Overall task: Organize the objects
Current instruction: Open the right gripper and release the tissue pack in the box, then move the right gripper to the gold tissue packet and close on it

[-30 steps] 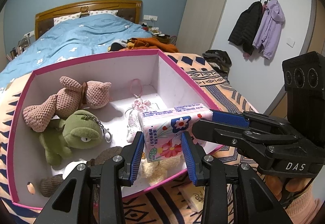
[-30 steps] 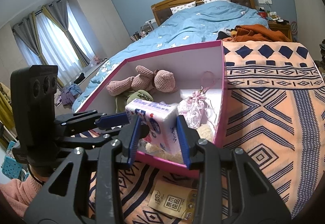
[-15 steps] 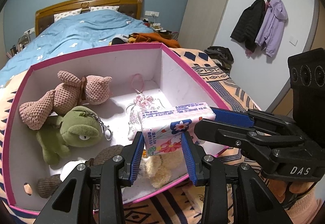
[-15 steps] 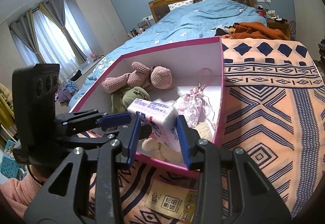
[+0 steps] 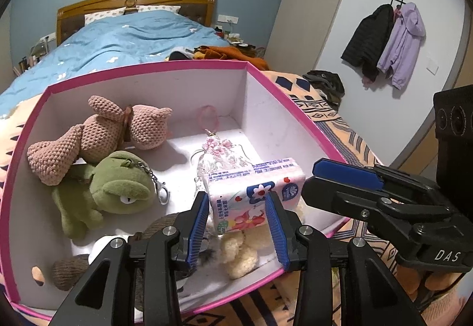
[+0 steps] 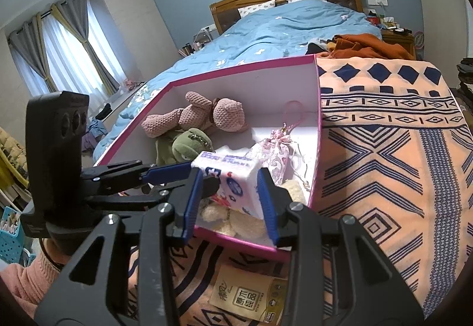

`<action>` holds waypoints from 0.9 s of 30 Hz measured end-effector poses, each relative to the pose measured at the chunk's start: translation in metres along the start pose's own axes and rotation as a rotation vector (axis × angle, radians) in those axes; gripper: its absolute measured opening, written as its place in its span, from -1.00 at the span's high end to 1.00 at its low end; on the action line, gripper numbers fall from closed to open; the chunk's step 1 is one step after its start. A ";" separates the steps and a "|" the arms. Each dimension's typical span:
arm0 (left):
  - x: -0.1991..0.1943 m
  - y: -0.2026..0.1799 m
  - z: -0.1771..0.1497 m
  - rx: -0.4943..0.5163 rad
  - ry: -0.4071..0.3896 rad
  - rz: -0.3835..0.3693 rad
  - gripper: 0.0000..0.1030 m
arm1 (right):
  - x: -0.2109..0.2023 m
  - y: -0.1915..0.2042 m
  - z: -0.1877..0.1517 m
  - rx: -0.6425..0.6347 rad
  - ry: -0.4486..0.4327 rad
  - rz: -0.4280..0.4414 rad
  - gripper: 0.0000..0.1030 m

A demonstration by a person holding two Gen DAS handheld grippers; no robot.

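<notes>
A floral pink-and-white tissue pack [image 5: 254,193] [image 6: 233,178] hangs over the near right corner of the pink-rimmed white box [image 5: 147,69] [image 6: 236,66]. My left gripper [image 5: 238,225] is shut on the pack's near end. My right gripper [image 6: 229,204] is shut on its other end, coming in from the right in the left wrist view. Below the pack lies a cream plush [image 5: 239,252]. The box also holds a pink crochet bear [image 5: 103,131], a green plush with a keyring [image 5: 118,184] and a pink patterned pouch [image 5: 218,151].
The box rests on an orange and navy patterned blanket [image 6: 384,148]. A tan tissue packet [image 6: 251,296] lies on the blanket just in front of the box. A blue bed [image 6: 280,27] is behind. A pink sleeve [image 6: 20,281] shows at lower left.
Both grippers keep their hold on the tissue pack. The left wrist view has shifted a little, so more of the box's inside shows.
</notes>
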State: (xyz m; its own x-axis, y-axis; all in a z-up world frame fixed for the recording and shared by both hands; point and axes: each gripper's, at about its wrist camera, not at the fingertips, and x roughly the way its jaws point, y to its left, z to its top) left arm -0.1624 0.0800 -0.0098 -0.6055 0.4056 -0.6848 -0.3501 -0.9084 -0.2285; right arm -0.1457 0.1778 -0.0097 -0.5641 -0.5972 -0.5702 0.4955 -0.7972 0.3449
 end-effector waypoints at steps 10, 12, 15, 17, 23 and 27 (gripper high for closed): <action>-0.006 0.003 0.003 0.015 -0.043 0.093 0.06 | -0.005 0.000 -0.003 0.009 -0.008 0.005 0.10; -0.006 0.004 0.003 0.009 -0.043 0.091 0.06 | -0.007 0.001 -0.004 0.007 -0.010 0.005 0.06; -0.008 0.004 0.001 0.015 -0.049 0.098 0.06 | -0.009 0.001 -0.006 0.008 -0.012 0.008 0.06; -0.010 0.003 -0.001 0.017 -0.053 0.100 0.06 | -0.011 0.000 -0.008 0.009 -0.013 0.012 0.06; -0.026 0.000 -0.008 0.032 -0.092 0.075 0.02 | -0.019 0.000 -0.013 0.011 -0.022 0.023 0.06; -0.041 -0.004 -0.016 0.043 -0.126 0.036 -0.14 | -0.031 0.001 -0.018 0.009 -0.036 0.034 0.05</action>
State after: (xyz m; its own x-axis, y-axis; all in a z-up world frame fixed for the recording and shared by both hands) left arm -0.1251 0.0660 0.0083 -0.7022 0.3843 -0.5994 -0.3549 -0.9187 -0.1733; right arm -0.1161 0.1972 -0.0058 -0.5701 -0.6269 -0.5310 0.5088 -0.7769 0.3709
